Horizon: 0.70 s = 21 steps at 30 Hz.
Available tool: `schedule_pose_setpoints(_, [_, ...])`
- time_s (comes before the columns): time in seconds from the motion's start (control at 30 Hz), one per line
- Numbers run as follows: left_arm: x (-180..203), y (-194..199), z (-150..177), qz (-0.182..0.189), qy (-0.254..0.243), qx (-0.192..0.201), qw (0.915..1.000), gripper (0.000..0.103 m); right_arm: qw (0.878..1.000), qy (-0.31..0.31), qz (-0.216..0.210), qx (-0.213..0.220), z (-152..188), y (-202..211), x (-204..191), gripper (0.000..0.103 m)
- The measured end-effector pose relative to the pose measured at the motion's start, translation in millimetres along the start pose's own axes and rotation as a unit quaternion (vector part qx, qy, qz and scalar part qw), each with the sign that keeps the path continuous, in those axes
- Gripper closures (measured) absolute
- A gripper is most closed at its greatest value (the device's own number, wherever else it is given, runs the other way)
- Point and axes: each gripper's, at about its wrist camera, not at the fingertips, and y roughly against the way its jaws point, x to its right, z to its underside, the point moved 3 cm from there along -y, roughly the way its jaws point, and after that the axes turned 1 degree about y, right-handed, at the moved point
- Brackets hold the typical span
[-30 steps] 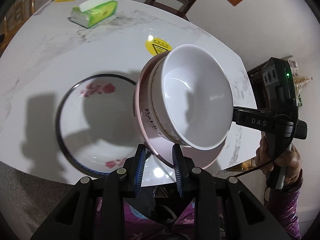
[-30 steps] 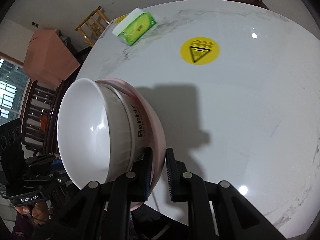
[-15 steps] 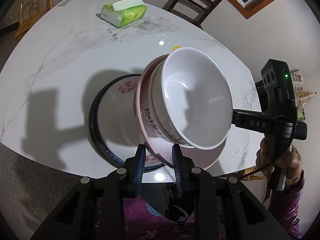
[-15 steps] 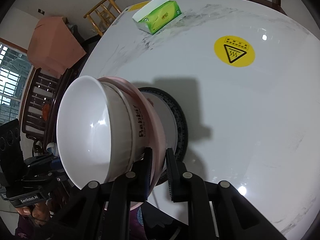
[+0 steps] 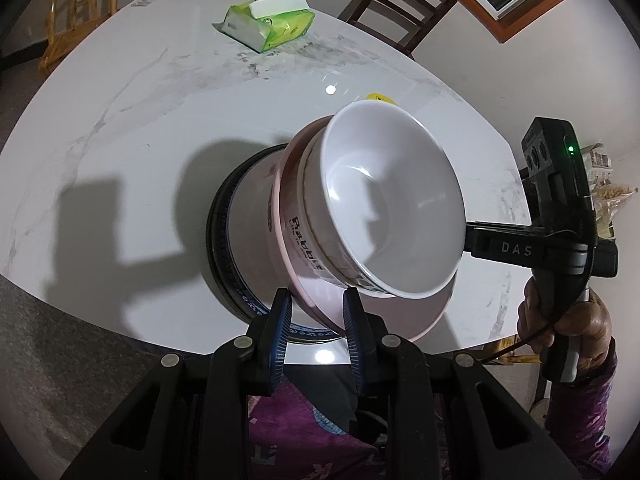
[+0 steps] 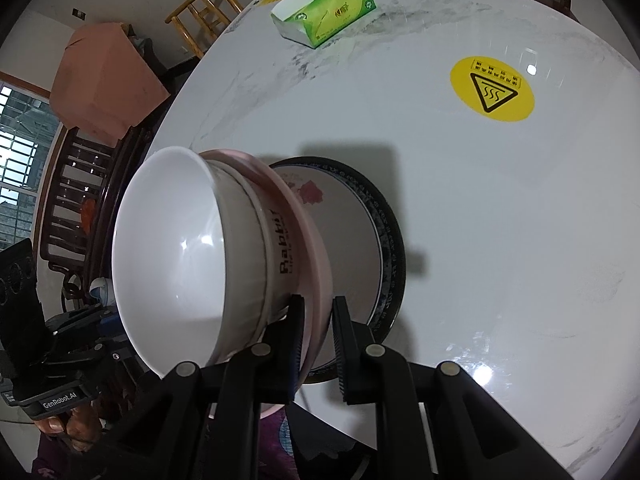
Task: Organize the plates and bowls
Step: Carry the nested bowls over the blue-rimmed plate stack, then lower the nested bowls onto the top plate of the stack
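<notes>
1. A white bowl (image 5: 394, 206) sits inside a second bowl with the word "Rabbit" (image 6: 280, 244) on its side, and both sit on a pink plate (image 5: 420, 316).
2. This stack is up in the air and tipped on its side, right over a big plate with a dark blue rim (image 6: 384, 216) and red flowers.
3. The big plate lies flat on the white marble counter (image 5: 140, 128), near the edge by the person.
4. The left tool (image 5: 314, 328) pinches the pink plate's rim between its two blue-padded fingers (image 5: 280, 332).
5. The right tool (image 6: 316, 340) pinches the other side of the same pink rim between its black fingers (image 6: 344, 344).
6. In the left view, the person's right hand (image 5: 568, 324) holds the handle of the right tool, off to the side of the stack.
7. A green tissue pack (image 6: 326, 10) lies far back on the counter.
8. A round yellow warning sticker (image 6: 492, 88) is stuck on the counter, well apart from the plates.
9. A wooden chair (image 5: 394, 4) stands behind the counter.
</notes>
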Motion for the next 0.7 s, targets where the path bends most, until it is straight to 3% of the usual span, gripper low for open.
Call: schedule_pose_setpoints(0.7, [2,-5,4,-0.031,-0.014,0.012,0.9993,0.082,1.0,-0.007,0.004,-0.01,3,-11,0,0.088])
